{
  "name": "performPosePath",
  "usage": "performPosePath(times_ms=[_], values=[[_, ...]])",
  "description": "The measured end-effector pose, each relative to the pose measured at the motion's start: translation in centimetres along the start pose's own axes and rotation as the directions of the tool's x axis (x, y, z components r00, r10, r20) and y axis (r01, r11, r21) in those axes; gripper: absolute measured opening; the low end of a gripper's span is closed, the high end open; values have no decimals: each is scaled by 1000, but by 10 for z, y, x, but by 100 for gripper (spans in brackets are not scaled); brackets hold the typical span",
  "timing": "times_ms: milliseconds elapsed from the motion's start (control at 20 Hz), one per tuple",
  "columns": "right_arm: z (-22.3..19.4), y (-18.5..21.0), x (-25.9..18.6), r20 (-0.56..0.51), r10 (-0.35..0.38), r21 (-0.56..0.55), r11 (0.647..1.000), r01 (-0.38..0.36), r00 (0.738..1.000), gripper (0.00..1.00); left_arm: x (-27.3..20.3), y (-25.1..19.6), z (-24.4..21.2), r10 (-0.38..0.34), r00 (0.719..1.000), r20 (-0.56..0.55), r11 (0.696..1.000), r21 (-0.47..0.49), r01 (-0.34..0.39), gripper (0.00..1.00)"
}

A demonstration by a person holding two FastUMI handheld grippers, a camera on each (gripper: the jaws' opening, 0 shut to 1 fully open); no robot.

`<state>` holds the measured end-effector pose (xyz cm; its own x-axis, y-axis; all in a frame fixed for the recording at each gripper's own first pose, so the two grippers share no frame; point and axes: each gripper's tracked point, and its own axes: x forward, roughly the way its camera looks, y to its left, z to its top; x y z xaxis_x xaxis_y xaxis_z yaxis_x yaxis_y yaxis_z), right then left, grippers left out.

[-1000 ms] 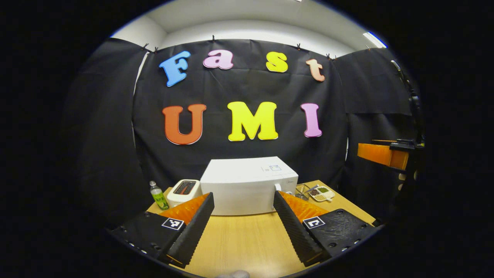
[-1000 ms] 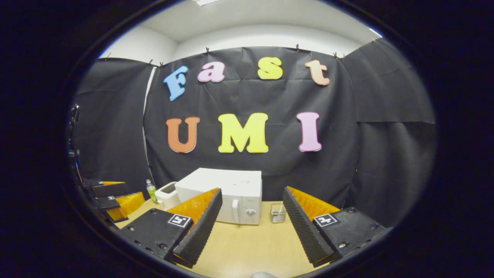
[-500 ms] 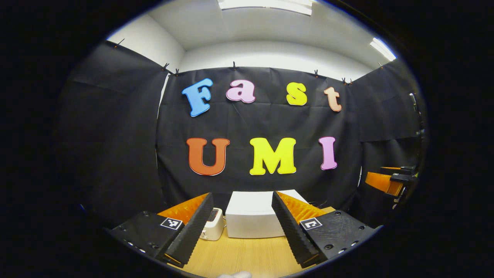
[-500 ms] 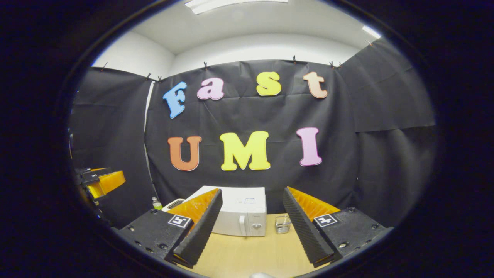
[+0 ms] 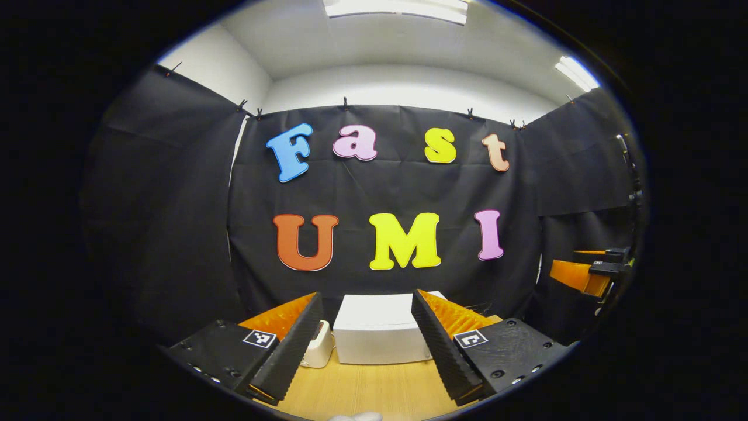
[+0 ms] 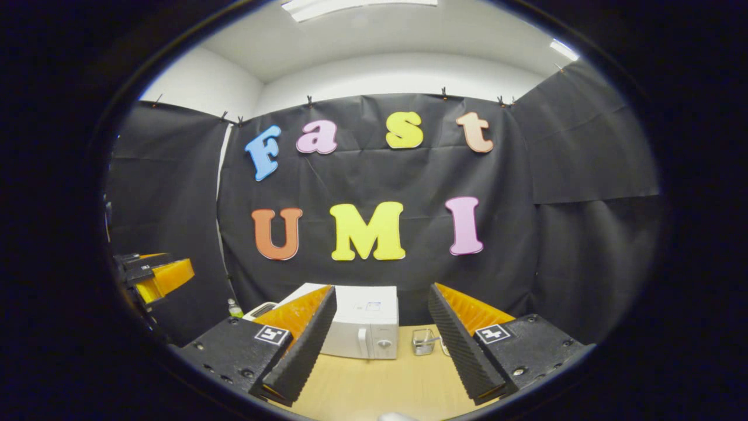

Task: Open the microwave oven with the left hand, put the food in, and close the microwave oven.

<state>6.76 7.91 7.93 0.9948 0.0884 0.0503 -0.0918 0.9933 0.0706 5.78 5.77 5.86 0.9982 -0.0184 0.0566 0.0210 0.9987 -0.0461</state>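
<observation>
Wood-grain worktop [image 5: 362, 389] carried the boxy white microwave oven [image 5: 380, 330], door closed, at twelve o'clock ahead of my left claw [image 5: 365, 345]; both it and my right claw [image 6: 380, 345] gaped apart, ridged fingers empty.

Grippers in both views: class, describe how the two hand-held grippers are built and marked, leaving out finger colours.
Each of the left gripper and right gripper has two wedge-shaped fingers with ribbed inner faces, mounted on flat bolted plates. Each plate carries a small square black-and-white marker.
</observation>
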Motion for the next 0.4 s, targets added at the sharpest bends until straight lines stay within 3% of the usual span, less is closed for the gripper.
performPosePath(times_ms=[50,100,150,200,250,300,350,400], values=[[3,-1,1,3,-3,0,1000,3,1000,100,-2,-1,1,-2,1000,-1,1000,-5,2,94],[4,-3,0,6,-11,-4,1000,11,1000,91,-2,-3,3,-8,1000,1,1000,-12,8,94],[5,-4,0,7,-14,-10,1000,14,1000,92,-2,-5,4,-13,1000,1,1000,-15,13,94],[6,-1,-1,10,-12,-13,1000,12,1000,92,-3,-4,5,-11,1000,5,1000,-11,11,83],[6,1,-1,8,-7,-15,1000,7,1000,92,-3,-2,7,-8,1000,12,1000,-5,8,94],[5,3,0,7,-4,-18,1000,4,1000,92,-2,-1,7,-5,1000,13,1000,-2,5,94],[5,4,0,8,-3,-20,1000,4,1000,100,-2,-1,7,-4,1000,9,1000,-5,4,83],[6,4,1,8,-1,-21,1000,2,1000,100,-3,-1,7,-4,1000,9,1000,-11,4,83]])
